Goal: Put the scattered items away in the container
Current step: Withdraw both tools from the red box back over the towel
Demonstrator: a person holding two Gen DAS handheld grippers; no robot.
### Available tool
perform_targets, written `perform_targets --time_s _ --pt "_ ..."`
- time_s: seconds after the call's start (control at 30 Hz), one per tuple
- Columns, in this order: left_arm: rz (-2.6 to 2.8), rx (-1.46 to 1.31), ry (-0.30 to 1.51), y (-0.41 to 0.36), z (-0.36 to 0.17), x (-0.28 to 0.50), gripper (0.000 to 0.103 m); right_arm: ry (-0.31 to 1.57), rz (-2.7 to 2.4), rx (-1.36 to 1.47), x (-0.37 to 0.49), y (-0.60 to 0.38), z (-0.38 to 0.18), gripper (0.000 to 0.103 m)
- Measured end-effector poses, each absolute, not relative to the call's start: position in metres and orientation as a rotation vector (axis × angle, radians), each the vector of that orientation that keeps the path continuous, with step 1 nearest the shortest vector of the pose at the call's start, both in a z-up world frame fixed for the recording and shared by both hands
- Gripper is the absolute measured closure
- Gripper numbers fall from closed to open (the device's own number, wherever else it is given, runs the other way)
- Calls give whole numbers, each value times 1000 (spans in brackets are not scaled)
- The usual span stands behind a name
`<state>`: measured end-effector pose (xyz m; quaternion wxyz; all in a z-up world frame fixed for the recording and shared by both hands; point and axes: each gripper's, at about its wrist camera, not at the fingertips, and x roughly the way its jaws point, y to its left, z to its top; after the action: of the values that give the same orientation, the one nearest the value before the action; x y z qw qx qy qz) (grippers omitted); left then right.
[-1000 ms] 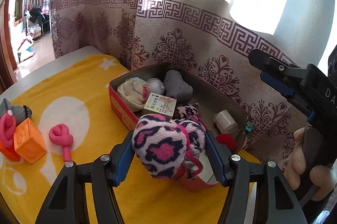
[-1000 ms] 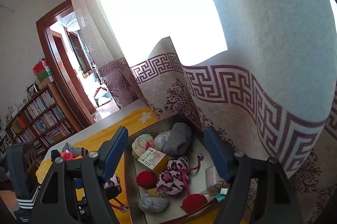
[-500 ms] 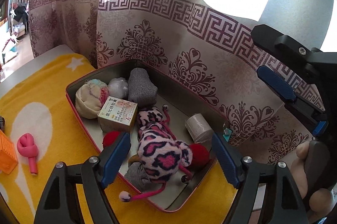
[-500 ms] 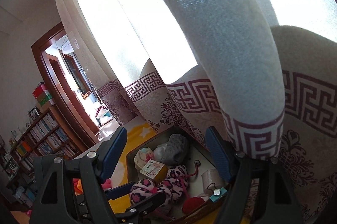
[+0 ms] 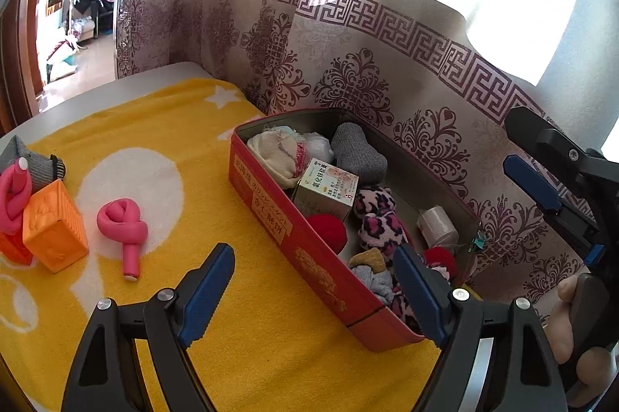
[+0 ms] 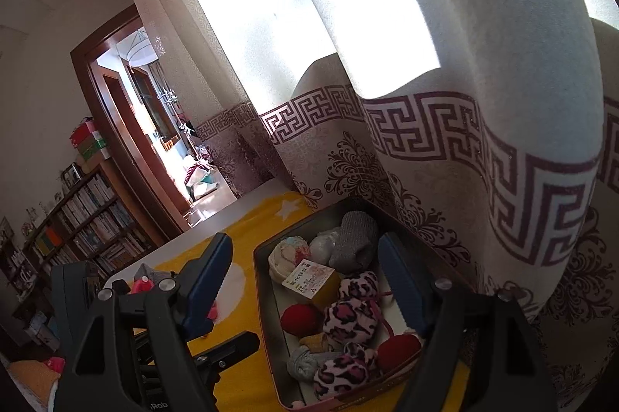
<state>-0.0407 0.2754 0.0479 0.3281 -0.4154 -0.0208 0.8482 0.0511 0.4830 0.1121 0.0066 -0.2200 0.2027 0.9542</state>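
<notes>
A red tin box (image 5: 271, 214) on a yellow blanket holds socks, a small carton (image 5: 325, 185), red balls and pink leopard plush pieces (image 5: 377, 218); it also shows in the right wrist view (image 6: 267, 315). My left gripper (image 5: 313, 290) is open and empty, low over the box's near long wall. On the blanket at left lie a pink knotted toy (image 5: 123, 226), an orange cube (image 5: 54, 230), another pink toy (image 5: 15, 195) and a grey item (image 5: 35, 160). My right gripper (image 6: 305, 280) is open and empty, held above the box; it also shows at the right edge of the left wrist view (image 5: 541, 176).
A patterned curtain (image 5: 348, 64) hangs directly behind the box. The blanket's pale table edge (image 5: 96, 94) runs at the far left. A doorway and bookshelf (image 6: 89, 218) lie beyond.
My left gripper opened and let the leopard plush fall into the box, then drew back and left. The right gripper stayed open above the box.
</notes>
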Motion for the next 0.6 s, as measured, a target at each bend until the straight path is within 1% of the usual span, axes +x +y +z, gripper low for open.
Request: perform_targets --time_s 0.23,0.6 --pt "2311 -1111 -115 221 37 -44 17 557 3044 -817 41 444 103 22" --pt "2461 -1209 -309 108 7 -52 17 421 3151 -1120 11 368 73 22"
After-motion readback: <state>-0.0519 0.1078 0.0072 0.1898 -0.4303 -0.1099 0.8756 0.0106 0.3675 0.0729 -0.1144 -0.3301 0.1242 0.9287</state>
